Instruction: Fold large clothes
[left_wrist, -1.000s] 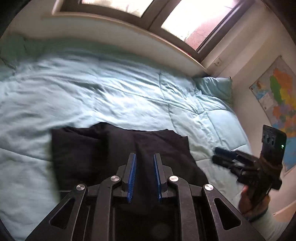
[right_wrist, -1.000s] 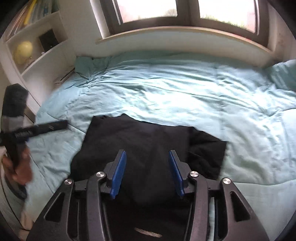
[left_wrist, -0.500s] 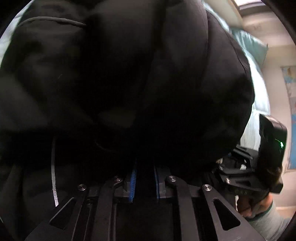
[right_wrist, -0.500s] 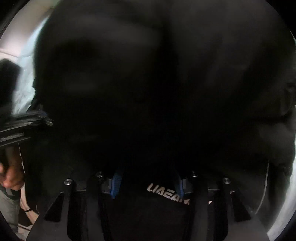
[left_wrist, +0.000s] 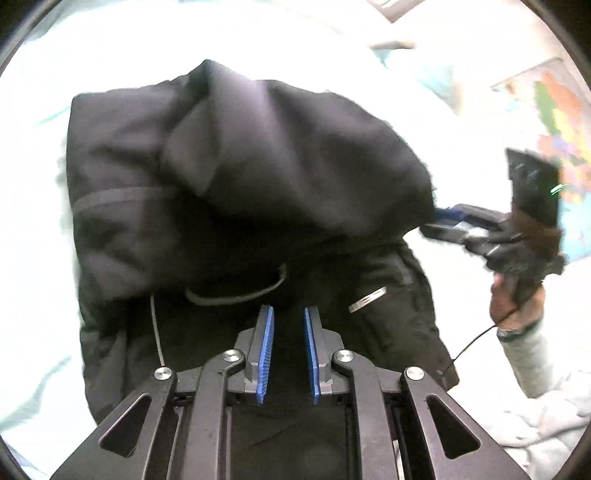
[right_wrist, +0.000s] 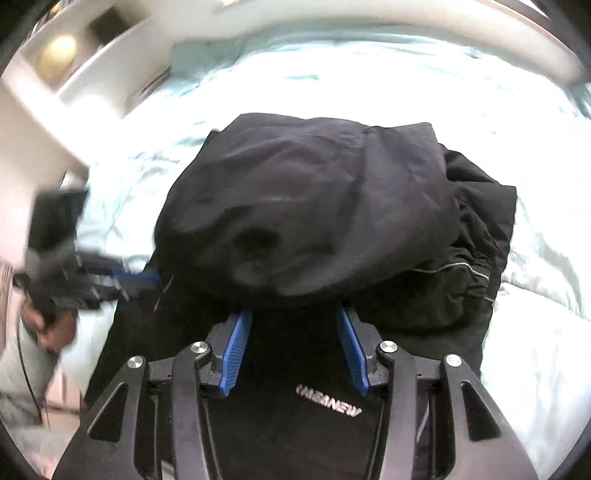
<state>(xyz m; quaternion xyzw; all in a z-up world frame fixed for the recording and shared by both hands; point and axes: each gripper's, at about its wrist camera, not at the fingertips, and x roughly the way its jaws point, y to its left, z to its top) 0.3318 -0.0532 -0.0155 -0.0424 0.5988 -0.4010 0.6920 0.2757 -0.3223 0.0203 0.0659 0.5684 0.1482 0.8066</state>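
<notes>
Two views: both look down on one black jacket (left_wrist: 236, 177) lying on a pale blue bed (left_wrist: 33, 258).
Left wrist view, garment: smooth, matte fabric, its upper half folded forward into a rounded, puffy hump; a grey drawcord (left_wrist: 236, 295) loops beneath the fold and a small silver logo tab (left_wrist: 367, 294) sits on the lower layer.
Left wrist view, left gripper (left_wrist: 288, 321): ribbed blue pads on black angular links, jaws nearly closed with a narrow slot between them; dark cloth lies under the slot, and whether any is pinched cannot be told.
Left wrist view, only here: the right gripper (left_wrist: 448, 219) seen from outside, its tips at the fold's right edge, carried by a hand (left_wrist: 513, 299) in a light sleeve; a coloured wall map (left_wrist: 561, 122) behind.
Right wrist view, garment (right_wrist: 310, 214): same hump, creased and dimpled, with a gathered elastic hem and thin grey piping at right.
Right wrist view, right gripper (right_wrist: 295, 321): jaws partly spread, the fold's lower edge draped over the pad tips; a grip cannot be confirmed.
Right wrist view, only here: silver mirrored lettering (right_wrist: 330, 400) between the gripper's links; white shelves (right_wrist: 92, 44) at upper left; the left gripper (right_wrist: 140, 277) blurred at the jacket's left edge.
</notes>
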